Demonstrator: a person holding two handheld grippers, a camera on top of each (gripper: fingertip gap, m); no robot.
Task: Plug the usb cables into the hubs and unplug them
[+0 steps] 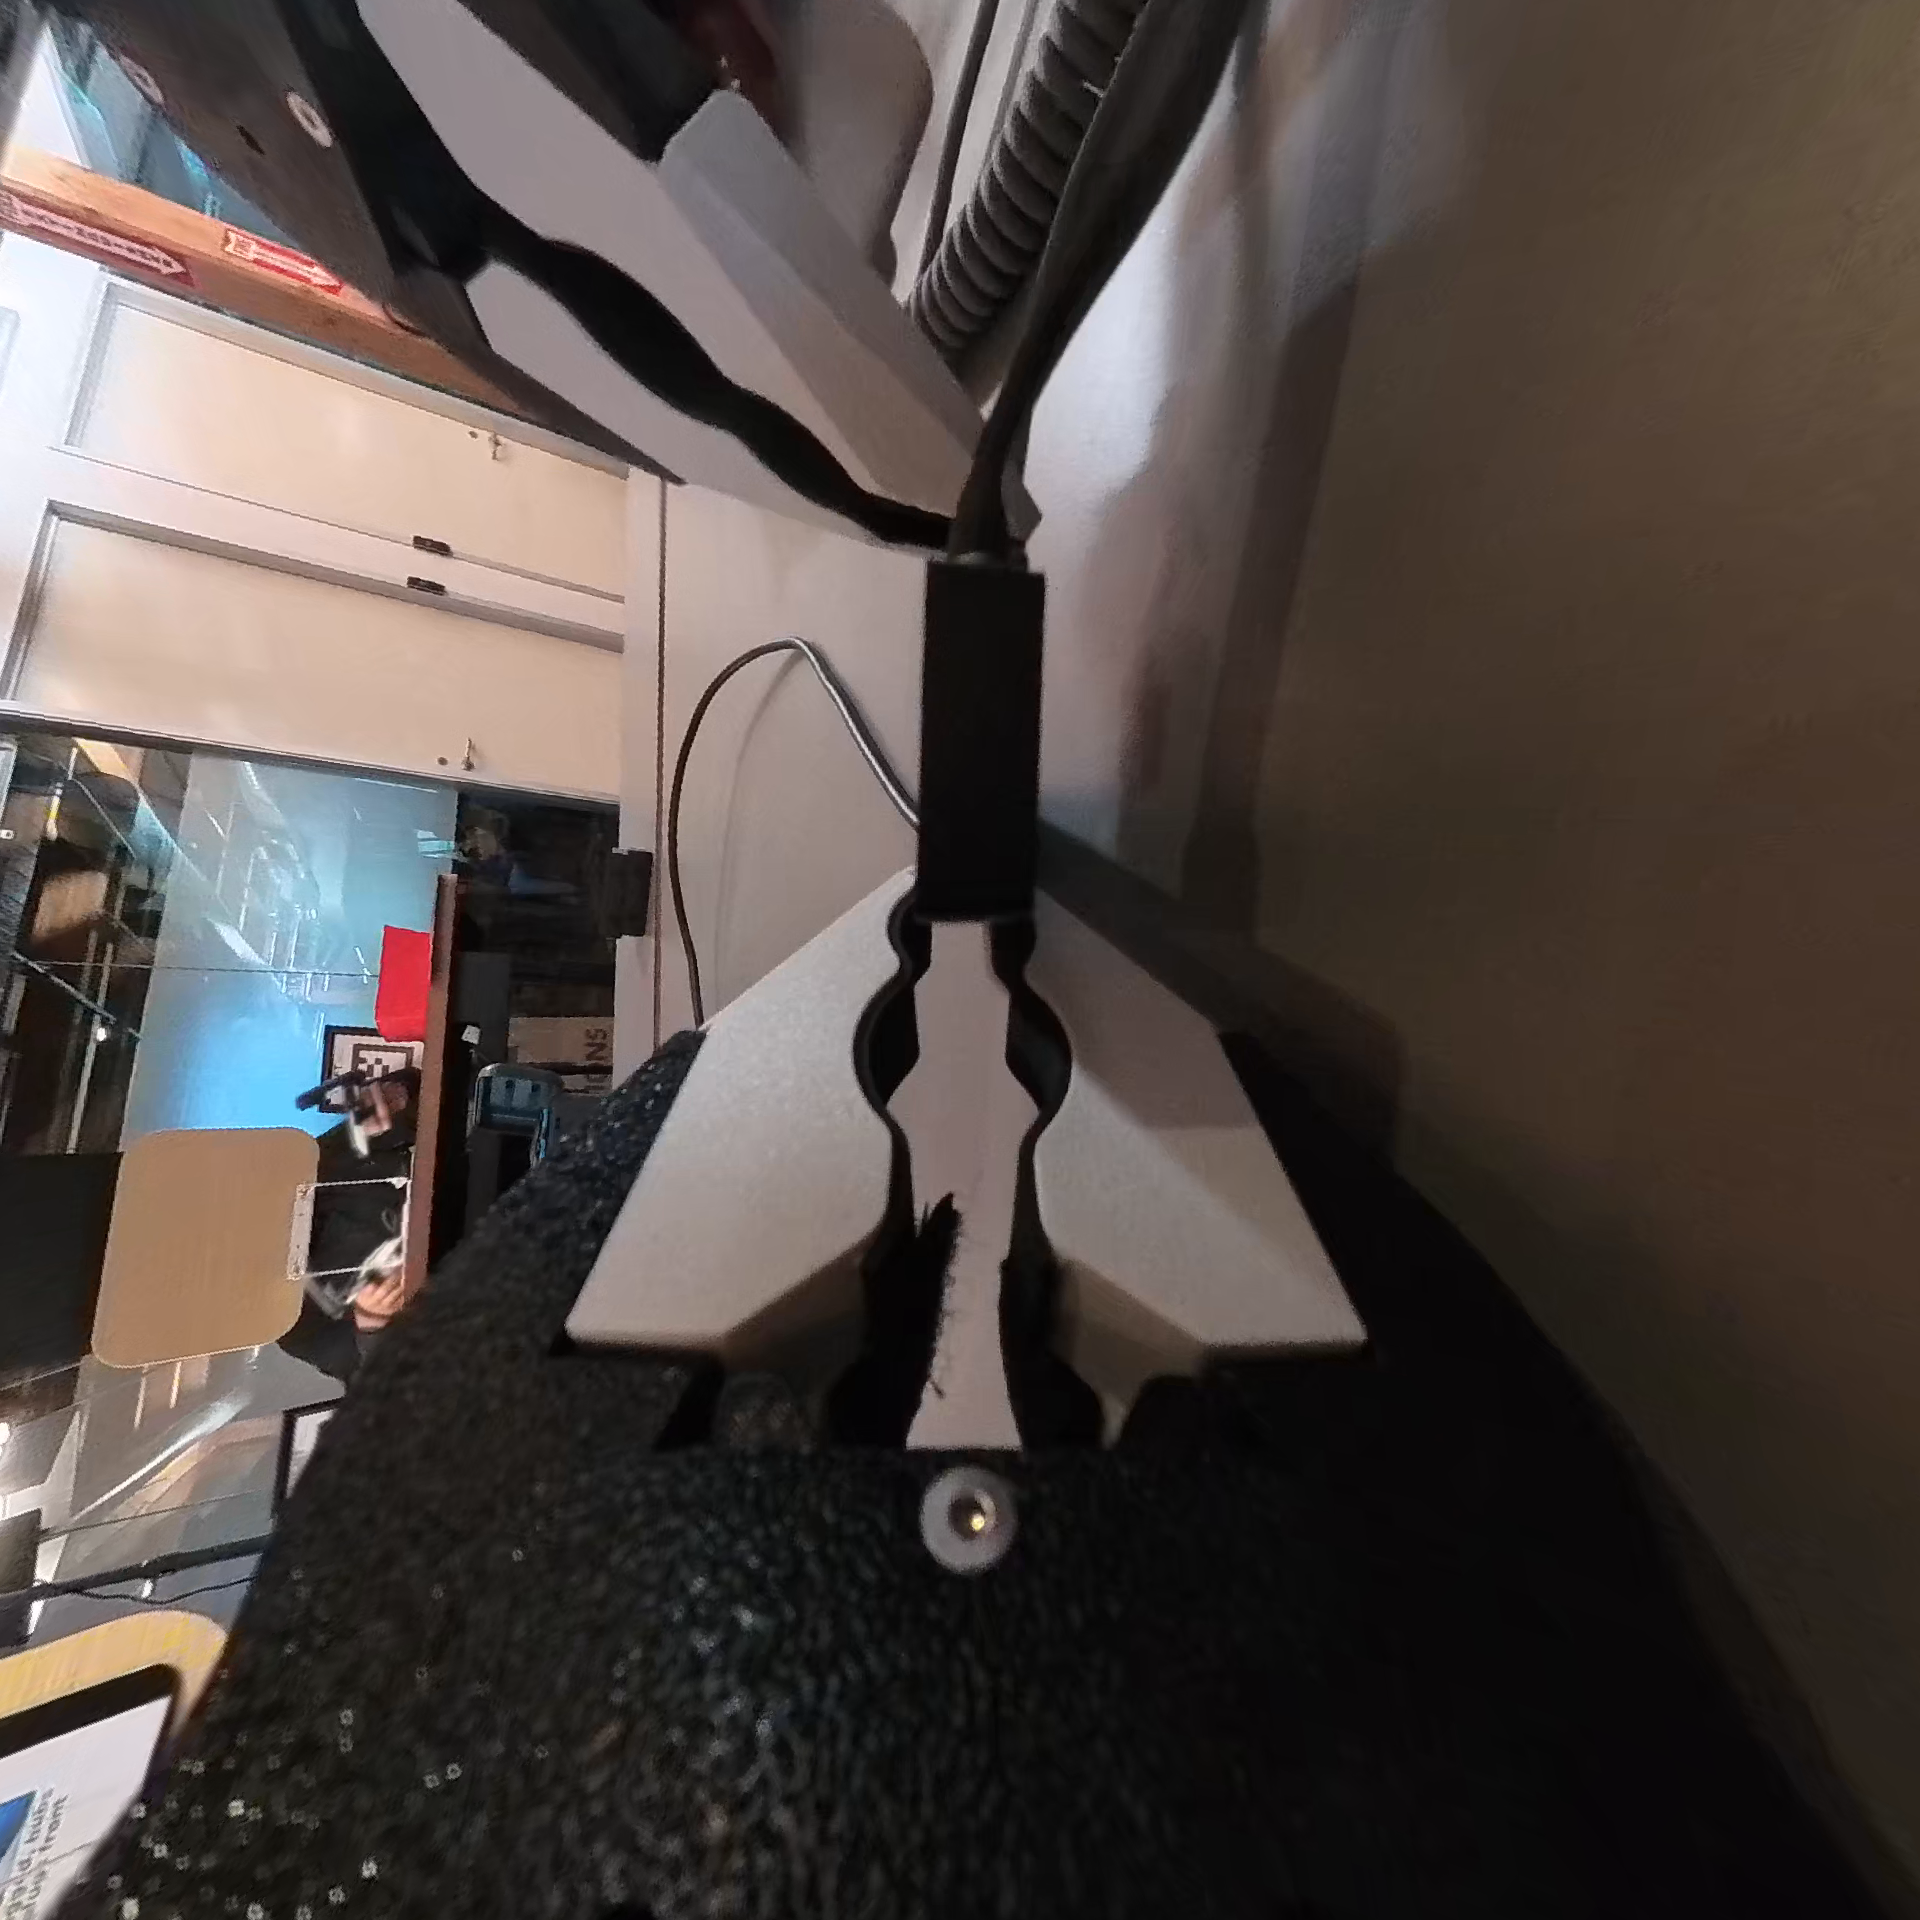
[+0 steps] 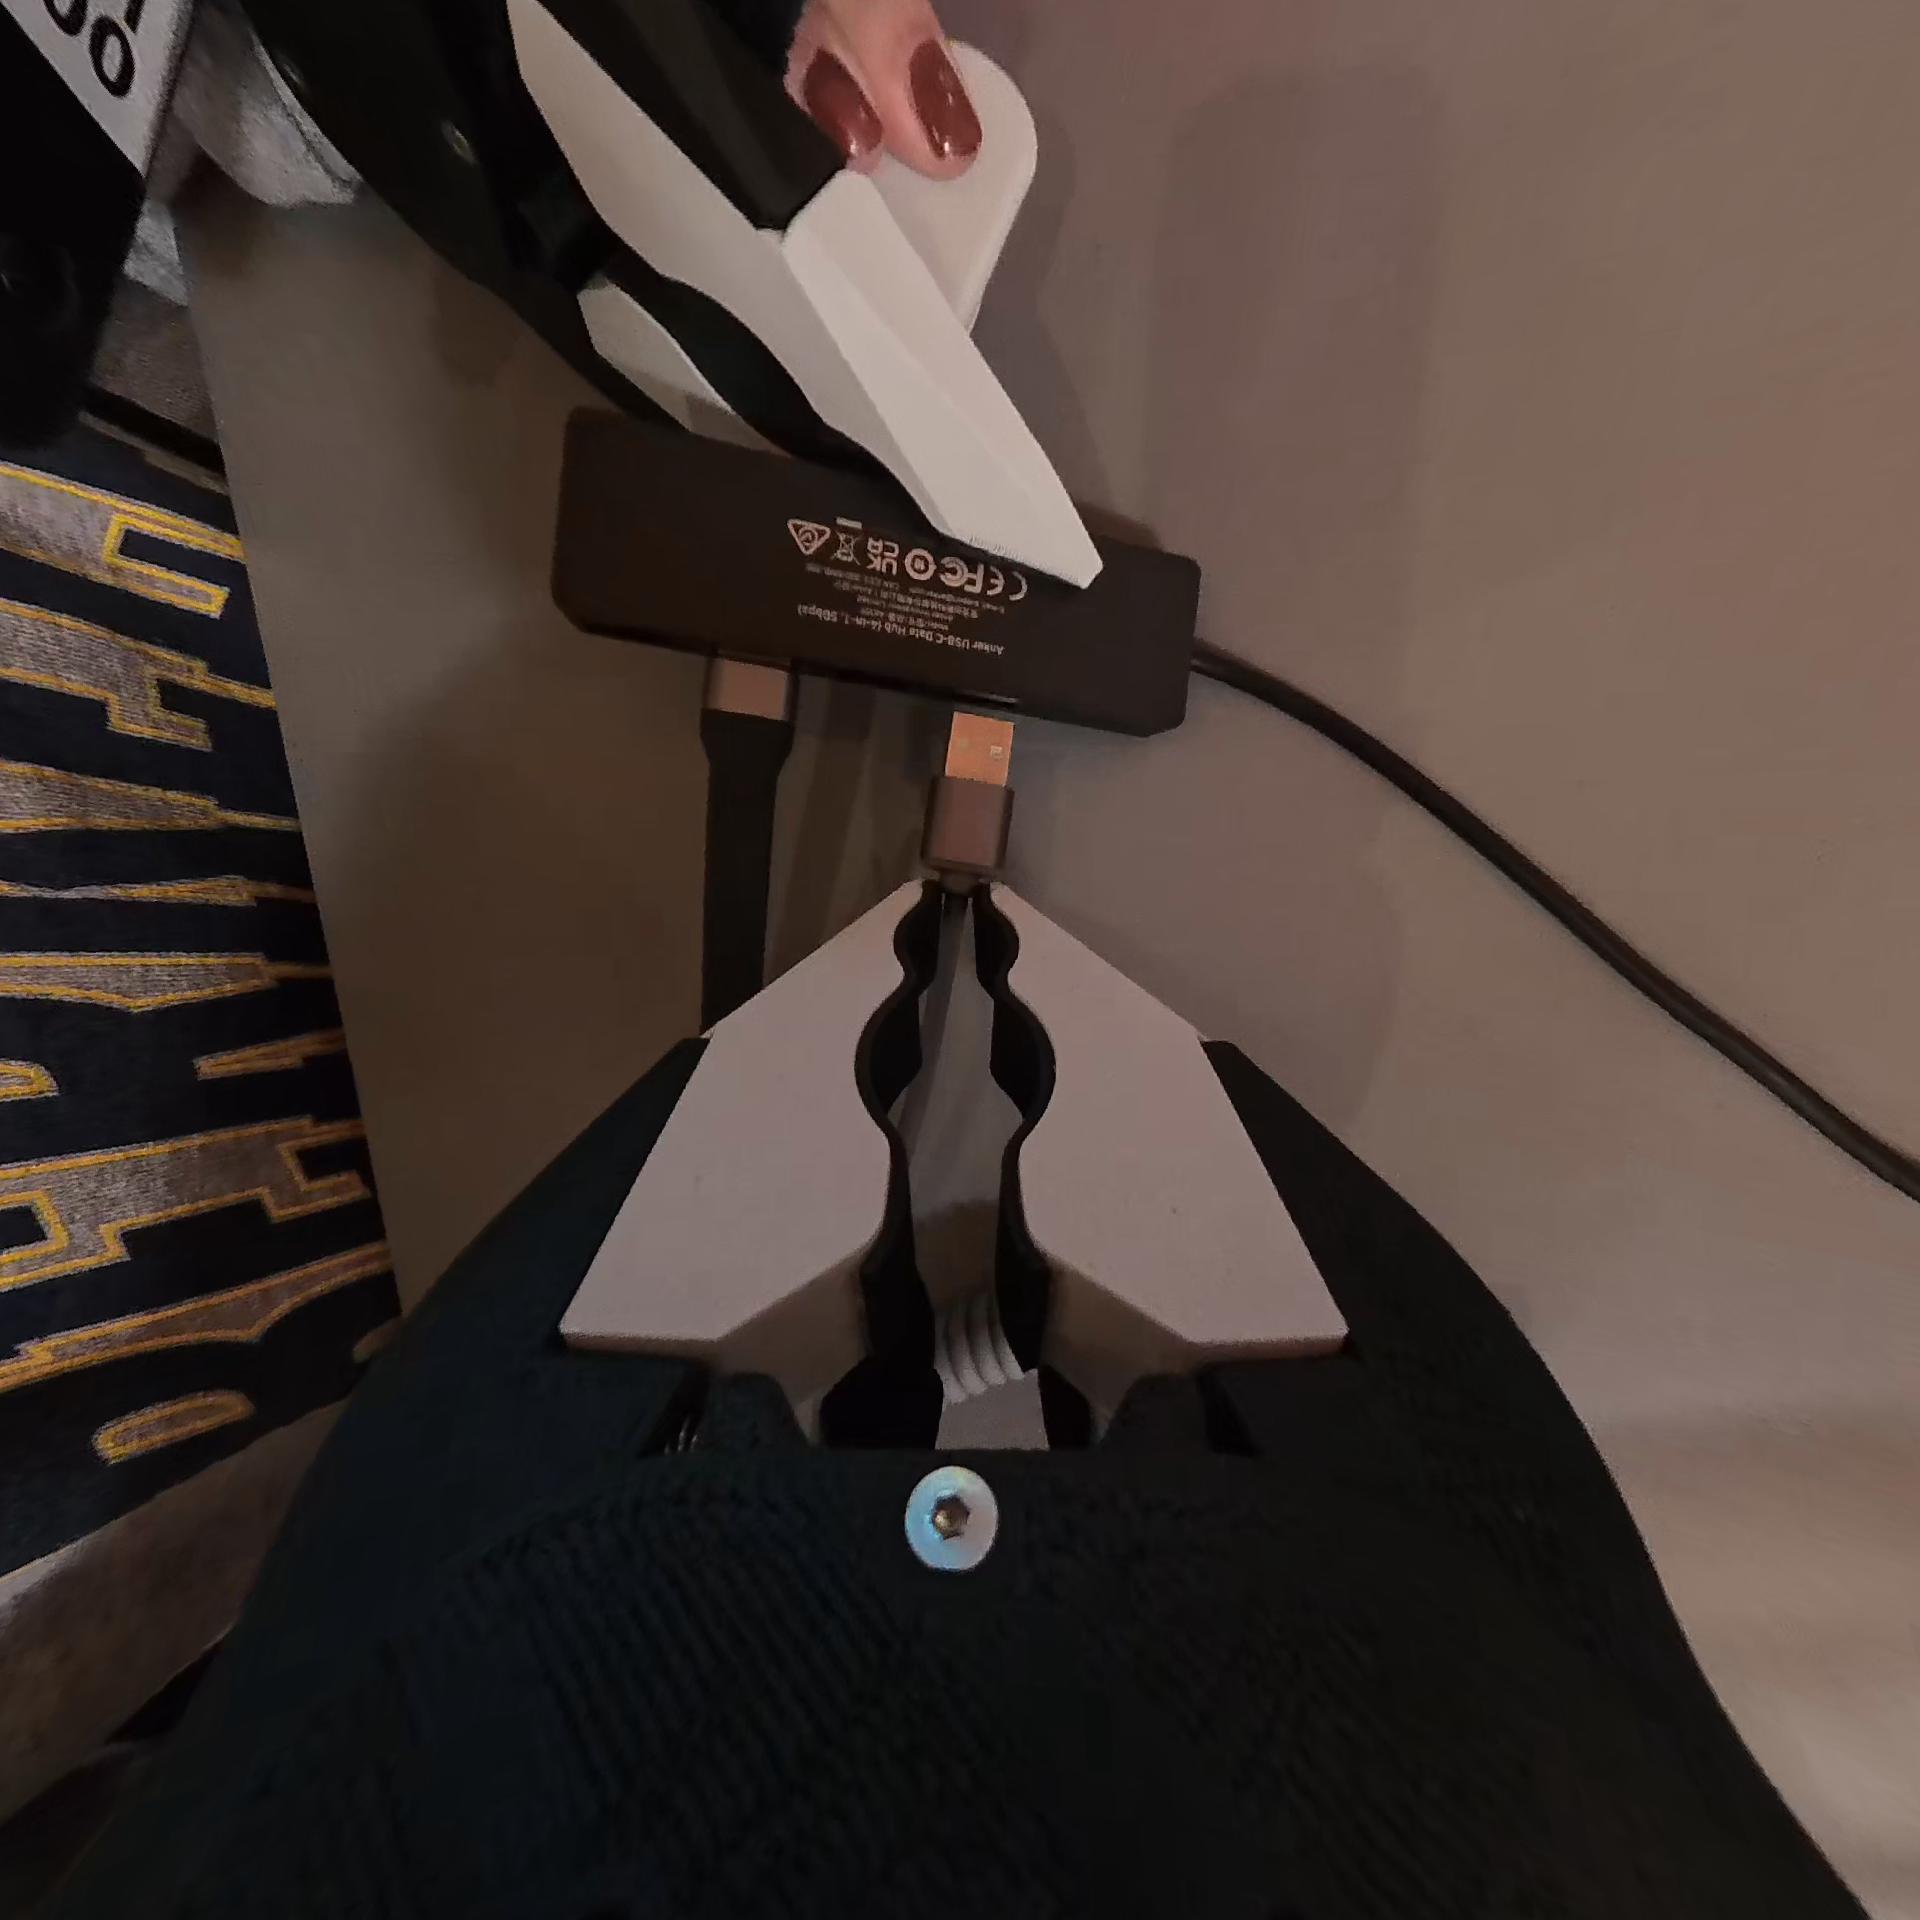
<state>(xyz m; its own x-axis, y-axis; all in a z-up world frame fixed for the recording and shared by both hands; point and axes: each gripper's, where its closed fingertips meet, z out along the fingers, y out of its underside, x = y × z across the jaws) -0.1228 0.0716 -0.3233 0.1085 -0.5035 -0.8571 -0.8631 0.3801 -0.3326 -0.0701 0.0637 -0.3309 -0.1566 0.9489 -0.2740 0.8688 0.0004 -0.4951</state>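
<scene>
In the right wrist view a black USB hub (image 2: 831,592) lies on a grey table (image 2: 1455,416). My right gripper (image 2: 961,896) is shut on a USB cable just behind its grey plug (image 2: 971,826). The plug's metal tip (image 2: 982,750) meets the hub's front edge and most of it shows outside the port. A second plug (image 2: 748,691) with a flat black cable sits in the hub further left. My left gripper (image 2: 1044,556) comes from above and clamps the hub. In the left wrist view it (image 1: 971,909) is shut on the hub's end (image 1: 982,727), with the right gripper (image 1: 925,509) beyond it.
The hub's own black cable (image 2: 1558,894) runs right across the table. A person's fingers (image 2: 894,104) rest on the left gripper. The table edge and a dark patterned carpet (image 2: 125,935) lie at left. A coiled grey cable (image 1: 997,208) and a thin looped cable (image 1: 707,748) lie behind the hub. About 6 centimeters separates my left fingertips from my right.
</scene>
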